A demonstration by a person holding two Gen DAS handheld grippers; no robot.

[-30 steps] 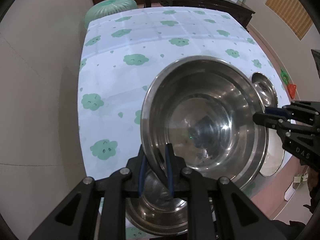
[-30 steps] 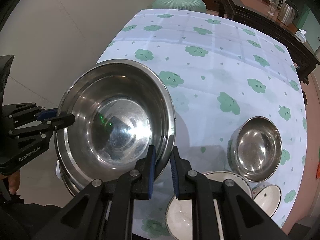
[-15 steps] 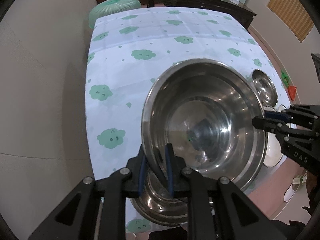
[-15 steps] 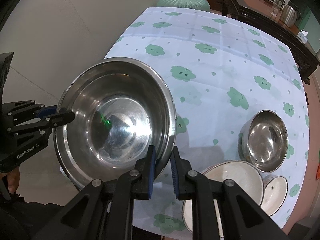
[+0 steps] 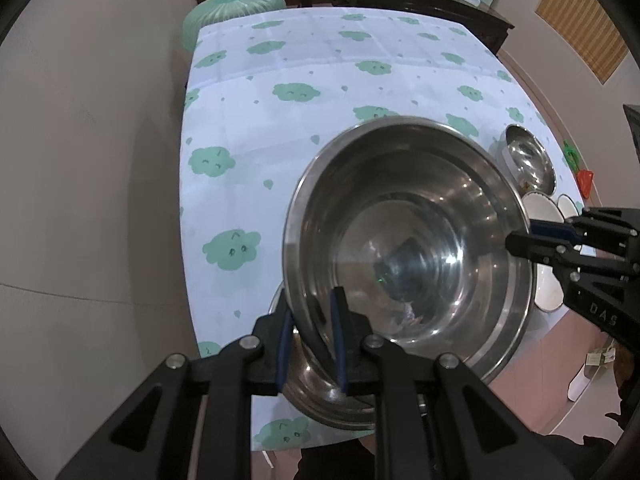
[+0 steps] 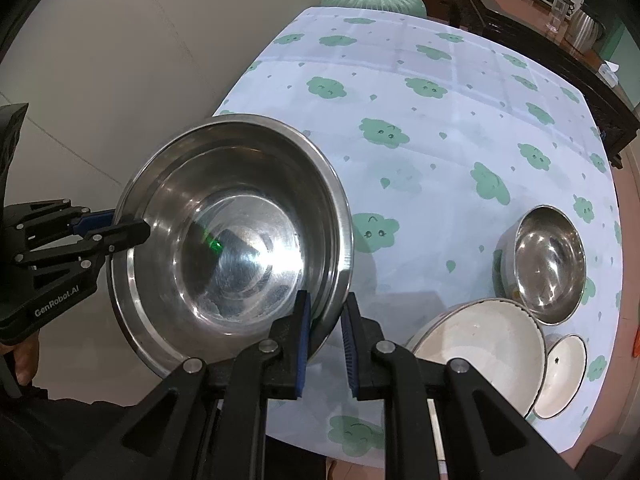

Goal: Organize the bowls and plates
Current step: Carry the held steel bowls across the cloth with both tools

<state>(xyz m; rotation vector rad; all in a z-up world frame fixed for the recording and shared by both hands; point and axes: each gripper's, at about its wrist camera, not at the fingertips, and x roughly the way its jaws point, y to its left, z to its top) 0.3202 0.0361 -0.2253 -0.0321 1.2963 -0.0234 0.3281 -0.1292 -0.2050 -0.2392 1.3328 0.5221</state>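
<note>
- We see a table under a pale blue cloth (image 6: 440,152) printed with green clouds.
- On its near right: a small steel bowl (image 6: 550,266), a large white bowl (image 6: 488,344), a small white dish (image 6: 564,376).

Plain room with a cloth-covered desk

A cloud-print cloth (image 6: 460,128) covers the desk; a green stool (image 5: 234,8) stands at its far end, a dark wooden sideboard (image 6: 532,20) behind, pale tiled floor (image 5: 92,160) beside.

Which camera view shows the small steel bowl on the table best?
The right wrist view: the small steel bowl appears whole, interior visible, beyond the white dishes. In the left wrist view the small steel bowl sits small near the edge, partly hidden behind the large steel bowl.
</note>
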